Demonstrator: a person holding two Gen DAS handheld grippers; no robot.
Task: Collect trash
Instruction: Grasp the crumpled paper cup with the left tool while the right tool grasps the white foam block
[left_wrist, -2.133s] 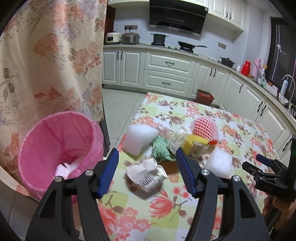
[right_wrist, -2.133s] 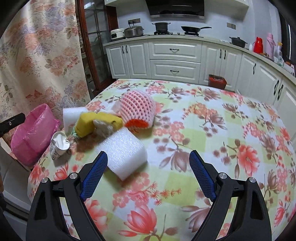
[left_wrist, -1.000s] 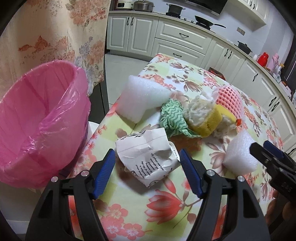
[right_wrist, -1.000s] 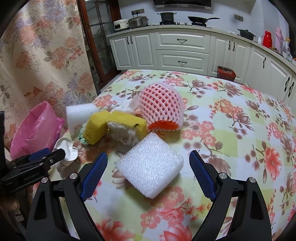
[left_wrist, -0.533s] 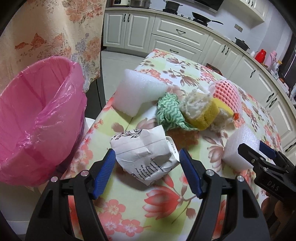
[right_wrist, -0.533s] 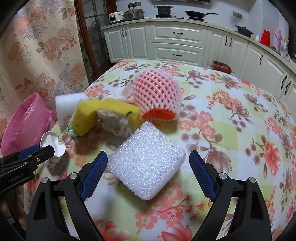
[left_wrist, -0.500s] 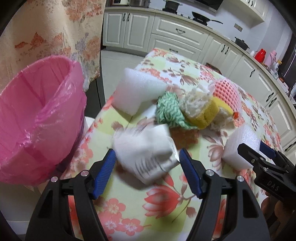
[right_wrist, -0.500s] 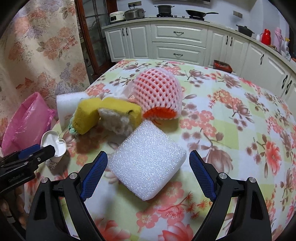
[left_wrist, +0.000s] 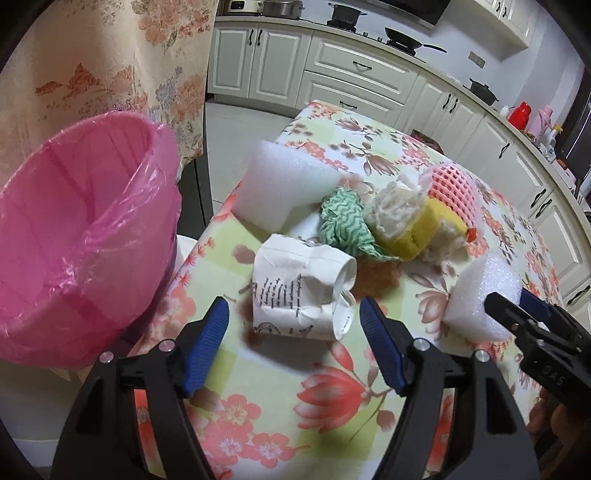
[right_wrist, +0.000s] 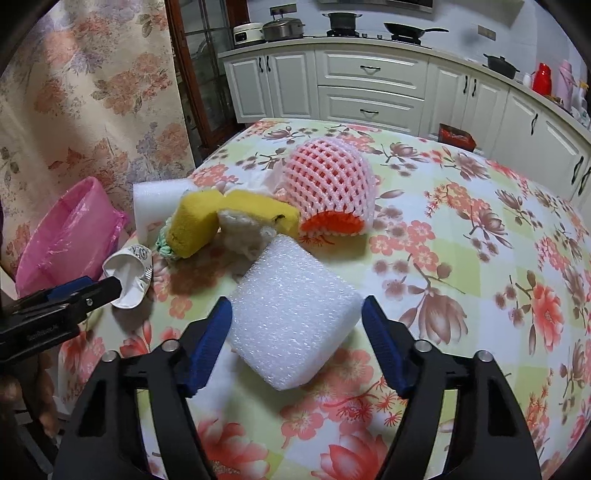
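A crumpled white paper cup (left_wrist: 303, 291) lies on its side on the floral tablecloth. My left gripper (left_wrist: 293, 314) has it just ahead of its tips; the jaws are opening slightly and no pad presses it. A white foam block (right_wrist: 291, 291) sits between the blue fingers of my right gripper (right_wrist: 295, 312). Those jaws are closing and reach its sides, with no squeeze showing. The foam block (left_wrist: 480, 291) and right gripper (left_wrist: 508, 297) also show in the left wrist view. A pink-lined bin (left_wrist: 74, 236) stands off the table's left edge.
Behind the cup lie a white foam wedge (left_wrist: 284, 184), a green cloth (left_wrist: 343, 221), a yellow sponge (right_wrist: 221, 218) and a pink foam net (right_wrist: 328, 184). A flowered curtain (right_wrist: 74, 92) hangs left. Kitchen cabinets (right_wrist: 369, 85) run along the back.
My right gripper's fingers have drawn in from wide apart to the foam block's sides. The paper cup has shifted a little between the left fingers. The left gripper has held its place.
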